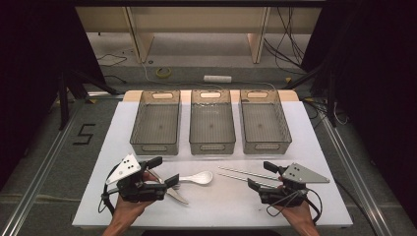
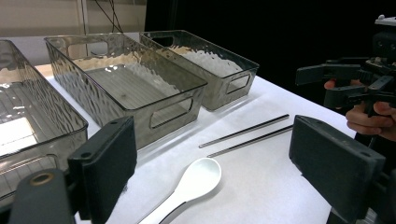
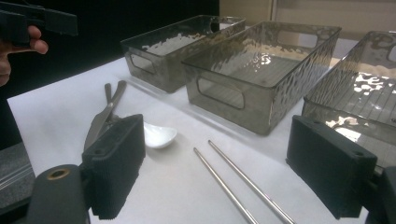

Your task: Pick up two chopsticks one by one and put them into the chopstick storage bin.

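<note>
left gripper (image 1: 166, 171): jaws spread, nothing between, over the knife (image 1: 173, 192) near the table's (image 1: 221, 206) front. right gripper (image 1: 264, 175): jaws spread, nothing between, just beside the chopsticks (image 1: 248, 175). three bins (image 1: 212, 147) in a row behind. spoon (image 1: 197, 178): between knife and chopsticks.

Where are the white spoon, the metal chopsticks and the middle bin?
white spoon (image 1: 200, 177), high view, on its bowl.
metal chopsticks (image 3: 224, 177), right gripper view, on the shaft of the nearer stick.
middle bin (image 1: 212, 146), high view, on its near wall.
</note>
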A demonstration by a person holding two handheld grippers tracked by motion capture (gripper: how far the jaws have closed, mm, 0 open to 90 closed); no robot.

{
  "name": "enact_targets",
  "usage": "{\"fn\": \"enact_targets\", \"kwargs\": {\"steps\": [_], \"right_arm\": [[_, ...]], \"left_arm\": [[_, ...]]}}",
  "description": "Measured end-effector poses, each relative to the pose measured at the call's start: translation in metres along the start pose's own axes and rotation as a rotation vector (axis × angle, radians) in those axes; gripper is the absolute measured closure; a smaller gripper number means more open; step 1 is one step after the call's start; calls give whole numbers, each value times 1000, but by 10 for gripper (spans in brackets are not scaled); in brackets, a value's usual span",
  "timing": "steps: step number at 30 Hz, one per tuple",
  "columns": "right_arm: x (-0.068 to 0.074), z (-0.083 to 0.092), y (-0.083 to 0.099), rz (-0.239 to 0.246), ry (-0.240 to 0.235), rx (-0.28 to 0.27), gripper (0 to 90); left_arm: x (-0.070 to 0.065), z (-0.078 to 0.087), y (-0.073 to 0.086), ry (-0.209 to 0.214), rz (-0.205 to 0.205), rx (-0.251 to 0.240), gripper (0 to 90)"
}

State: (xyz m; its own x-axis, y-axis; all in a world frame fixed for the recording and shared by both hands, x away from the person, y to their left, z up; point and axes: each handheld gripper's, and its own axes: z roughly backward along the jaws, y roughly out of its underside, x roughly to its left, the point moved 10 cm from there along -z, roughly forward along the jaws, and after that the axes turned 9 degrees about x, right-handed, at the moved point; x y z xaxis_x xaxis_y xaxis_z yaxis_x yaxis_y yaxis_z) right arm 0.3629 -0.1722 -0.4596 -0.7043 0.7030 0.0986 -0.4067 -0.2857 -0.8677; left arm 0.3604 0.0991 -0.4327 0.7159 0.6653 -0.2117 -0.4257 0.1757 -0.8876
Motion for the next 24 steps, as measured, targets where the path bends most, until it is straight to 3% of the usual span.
{"fn": "enact_targets", "kwargs": {"steps": [11, 17, 21, 24], "right_arm": [[0, 0, 0, 20, 0, 33, 216], [-6, 4, -4, 51, 23, 67, 228], [-12, 4, -6, 89, 38, 130, 239], [-17, 4, -4, 141, 54, 222, 270]], "left_arm": [[0, -1, 1, 6, 7, 5, 147], [-1, -1, 1, 8, 5, 6, 147], [-1, -1, 0, 8, 5, 4, 146], [0, -1, 0, 8, 8, 1, 149]]}}
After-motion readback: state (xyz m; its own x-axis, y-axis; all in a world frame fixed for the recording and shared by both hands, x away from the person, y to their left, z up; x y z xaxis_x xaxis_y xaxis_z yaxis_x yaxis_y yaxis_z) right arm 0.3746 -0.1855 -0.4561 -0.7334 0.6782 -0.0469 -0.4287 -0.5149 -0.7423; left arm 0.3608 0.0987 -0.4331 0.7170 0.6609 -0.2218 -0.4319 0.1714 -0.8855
